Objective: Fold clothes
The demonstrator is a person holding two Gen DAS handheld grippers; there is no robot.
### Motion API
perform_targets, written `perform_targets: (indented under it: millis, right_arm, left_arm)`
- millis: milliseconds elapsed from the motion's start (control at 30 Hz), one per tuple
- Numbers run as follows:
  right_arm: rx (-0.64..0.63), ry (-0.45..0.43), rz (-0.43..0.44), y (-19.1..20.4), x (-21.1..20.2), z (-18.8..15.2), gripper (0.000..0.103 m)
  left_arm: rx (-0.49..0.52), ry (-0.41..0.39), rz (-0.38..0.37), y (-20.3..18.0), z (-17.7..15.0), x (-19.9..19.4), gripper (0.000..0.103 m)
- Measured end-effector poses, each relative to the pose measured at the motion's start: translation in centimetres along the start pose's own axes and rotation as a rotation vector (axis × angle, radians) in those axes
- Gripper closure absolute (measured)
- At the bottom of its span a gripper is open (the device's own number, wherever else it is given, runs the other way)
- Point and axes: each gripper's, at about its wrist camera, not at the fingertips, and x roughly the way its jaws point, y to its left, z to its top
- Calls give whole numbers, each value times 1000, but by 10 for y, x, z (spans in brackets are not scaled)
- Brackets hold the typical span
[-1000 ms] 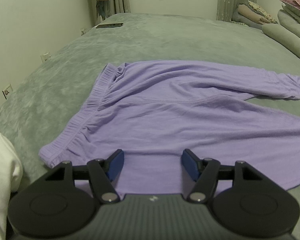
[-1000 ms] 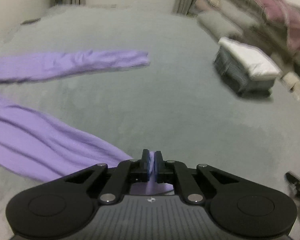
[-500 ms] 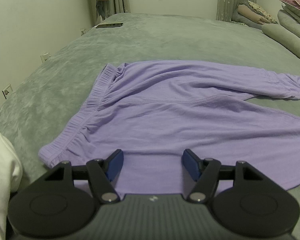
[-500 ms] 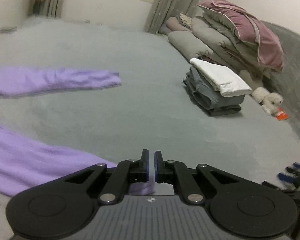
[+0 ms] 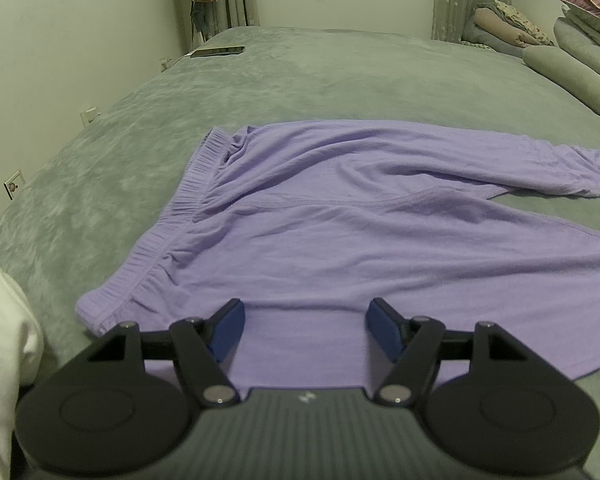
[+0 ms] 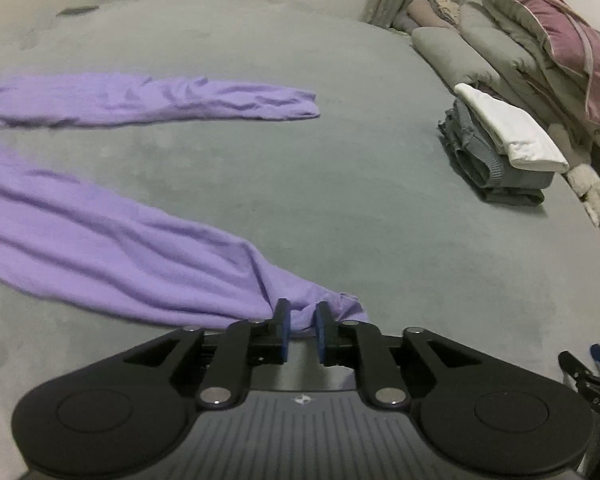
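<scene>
Lilac cotton trousers (image 5: 380, 240) flat on grey bed (image 5: 300, 80).
Left gripper (image 5: 306, 330) jaws apart; right gripper (image 6: 301, 330) jaws just opening off cuff, which may bunch.

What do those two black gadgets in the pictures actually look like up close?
Both match. The left tool and right tool each have a matte black ribbed body with a small pale logo, two round discs at the sides, angular linkage arms on silver pins, and two fingers faced with blue pads. No cables show. A white sleeve edges the left view.
</scene>
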Motion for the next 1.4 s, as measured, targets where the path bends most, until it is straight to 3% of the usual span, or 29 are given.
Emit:
perform_targets:
  millis: [133, 267, 300, 367, 500, 633, 733, 1000, 1167, 1333, 1400]
  right_arm:
    - [71, -12, -18, -7, 8, 4, 70]
    - [118, 6, -12, -11, 20, 6, 69]
    - [100, 7, 0, -8, 19, 4, 70]
    - [75, 0, 28, -6, 16, 1, 95]
    - [134, -94, -17, -19, -3, 3, 98]
    - [316, -205, -27, -37, -16, 10, 98]
    - [438, -212, -12, -43, -9, 16, 98]
    - [276, -47, -126, -13, 46, 35, 98]
    - [261, -100, -240, -15, 41, 33, 98]
    - [215, -111, -166, -11, 34, 34, 97]
    - [132, -137, -77, -2, 29, 37, 80]
  left_arm:
    - [2, 0, 1, -1, 0, 0, 36]
    - [2, 0, 1, -1, 0, 0, 35]
    - [2, 0, 1, -1, 0, 0, 35]
    - [2, 0, 1, -1, 0, 0, 35]
    - [3, -1, 1, -1, -1, 0, 35]
    - [3, -1, 1, -1, -1, -1, 35]
    - [3, -1, 1, -1, -1, 0, 35]
    - [1, 0, -2, -1, -1, 0, 34]
    - [1, -1, -1, -1, -1, 0, 34]
    - [0, -1, -1, -1, -1, 0, 34]
    - [1, -1, -1, -1, 0, 0, 34]
